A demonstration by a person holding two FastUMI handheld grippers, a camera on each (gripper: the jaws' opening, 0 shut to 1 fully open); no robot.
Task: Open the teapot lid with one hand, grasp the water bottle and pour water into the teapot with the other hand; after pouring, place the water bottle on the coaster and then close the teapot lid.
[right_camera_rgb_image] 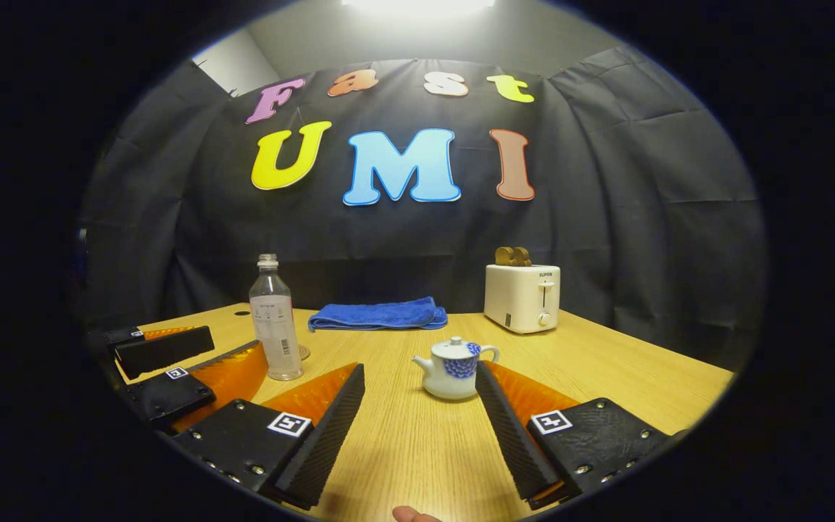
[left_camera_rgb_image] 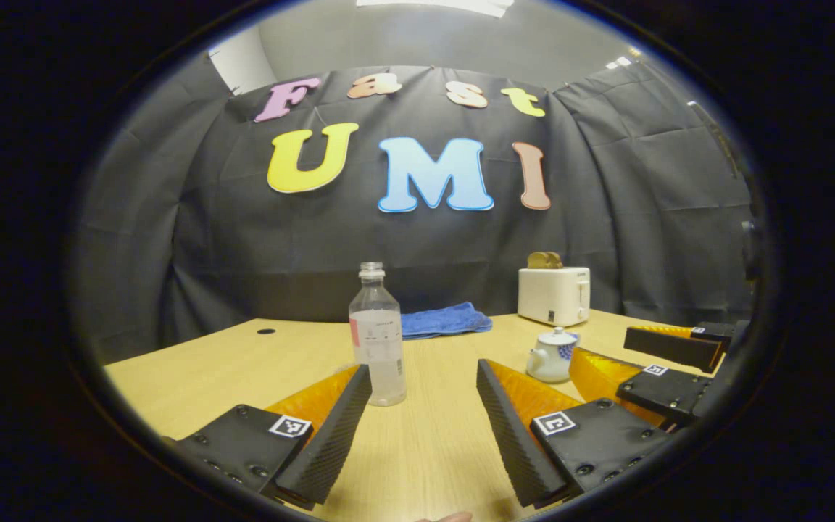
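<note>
**On the table: nothing gripped yet, lid still on**

On the table (right_camera_rgb_image: 606, 370), the water bottle (right_camera_rgb_image: 275, 326) stands upright, cap off as far as I can tell, left of centre. The teapot (right_camera_rgb_image: 455, 368) sits mid-table with its lid (right_camera_rgb_image: 454, 348) on.

Left gripper (left_camera_rgb_image: 423, 406): fingers wide apart, empty, aimed so the bottle lines up just above the left finger. My read is that it's staged for the bottle grab. Right gripper (right_camera_rgb_image: 421, 402): fingers also spread, empty, with the teapot framed between them and nearer the right finger. It looks staged for the lid. No contact on either.

Background: blue towel (right_camera_rgb_image: 377, 315) folded at the back edge, toaster (right_camera_rgb_image: 522, 297) back right with something brown in its slots. Both sit well clear of the work area.

Hard to make out:
- Coaster: a thin rim at the bottle's base in the right gripper view may be it, can't confirm.
- Water level in the bottle is unclear.
- Lid knob is small, so grip clearance is tough to judge.
- Teapot is partly cut off by the right gripper in the left gripper view.
</note>
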